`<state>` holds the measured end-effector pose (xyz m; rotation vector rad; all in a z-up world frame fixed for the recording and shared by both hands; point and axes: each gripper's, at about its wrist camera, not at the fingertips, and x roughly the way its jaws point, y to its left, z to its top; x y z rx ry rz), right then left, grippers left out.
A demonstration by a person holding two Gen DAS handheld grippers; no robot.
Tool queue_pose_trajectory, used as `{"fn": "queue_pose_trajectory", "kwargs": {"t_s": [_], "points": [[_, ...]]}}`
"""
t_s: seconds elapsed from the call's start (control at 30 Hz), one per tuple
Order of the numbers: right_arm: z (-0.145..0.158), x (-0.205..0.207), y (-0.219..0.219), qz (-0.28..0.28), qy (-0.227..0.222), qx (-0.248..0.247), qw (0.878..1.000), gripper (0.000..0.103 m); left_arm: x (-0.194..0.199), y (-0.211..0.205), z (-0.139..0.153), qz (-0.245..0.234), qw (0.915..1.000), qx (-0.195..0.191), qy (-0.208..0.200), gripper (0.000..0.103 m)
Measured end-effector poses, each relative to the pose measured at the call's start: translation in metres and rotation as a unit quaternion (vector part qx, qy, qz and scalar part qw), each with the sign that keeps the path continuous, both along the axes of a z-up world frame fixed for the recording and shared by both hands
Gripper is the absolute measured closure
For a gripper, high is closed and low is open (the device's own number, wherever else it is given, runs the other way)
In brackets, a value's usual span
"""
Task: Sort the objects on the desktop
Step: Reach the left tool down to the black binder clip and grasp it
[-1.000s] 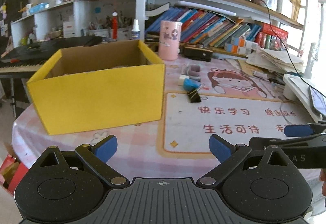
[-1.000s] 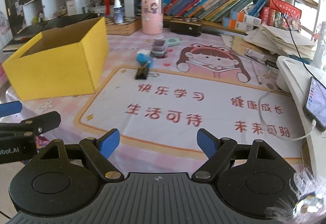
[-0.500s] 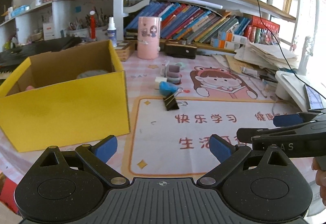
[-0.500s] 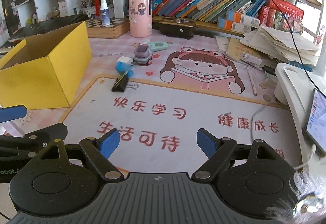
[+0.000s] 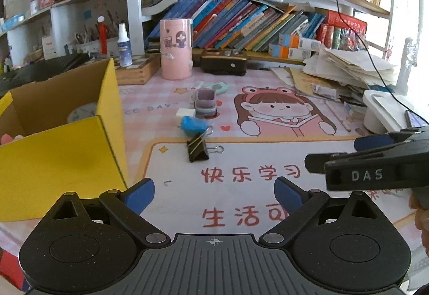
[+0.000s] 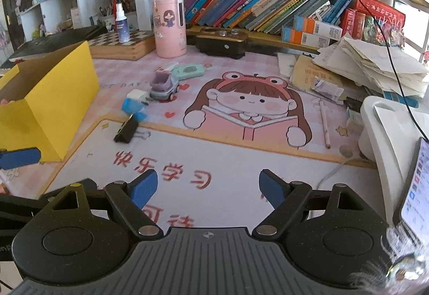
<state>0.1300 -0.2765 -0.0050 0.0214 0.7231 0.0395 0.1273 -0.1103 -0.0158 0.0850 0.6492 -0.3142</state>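
Landmark = black binder clip (image 5: 198,149) lying on the printed desk mat (image 5: 241,161), at the mat's yellow border. Left gripper (image 5: 214,191) is nearer the camera than the clip, well apart, jaws wide w/ nothing between the blue pads (image 5: 140,194). Right gripper (image 6: 207,186) also on the near side of the clip (image 6: 126,130) and off to its right, well apart, jaws wide, empty; in the left view its finger crosses in from the right edge, beyond the clip's right. Just behind the clip, touching or nearly so: blue eraser-like lump (image 5: 193,125). Behind that, a white block (image 5: 185,113), then a small purple toy truck (image 5: 205,103), then a mint green case (image 5: 218,87), all near each other. Further back from the clip stands the pink cylinder (image 5: 175,49). Left of the clip, close by: yellow box (image 5: 59,139), open-topped, w/ a round grey thing and sth pink inside. Far right of the clip: a pencil (image 6: 324,120) and a stack of papers (image 6: 375,67). Vs. a sec ago: both grippers have slid across the desk towards the clip, so the clip now sits nearer the middle of the left view and the box has shifted left, partly out of frame; jaw width unchanged on both; clip and its neighbours haven't moved on the mat.
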Motion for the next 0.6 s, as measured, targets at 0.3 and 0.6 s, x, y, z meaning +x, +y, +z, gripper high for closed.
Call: {"fn": "queue_pose_trajectory", "kwargs": {"t_s": [0.3, 0.6], "points": [[0.004, 0.021, -0.029, 0.016, -0.024, 0.025, 0.999, 0.023, 0.018, -0.023, -0.008, 0.030, 0.9995, 0.000, 0.012, 0.019], [0.006, 0.036, -0.050, 0.036, -0.036, 0.032, 0.998, 0.023, 0.042, -0.037, -0.015, 0.072, 0.9971, -0.002, 0.024, 0.040]]}}
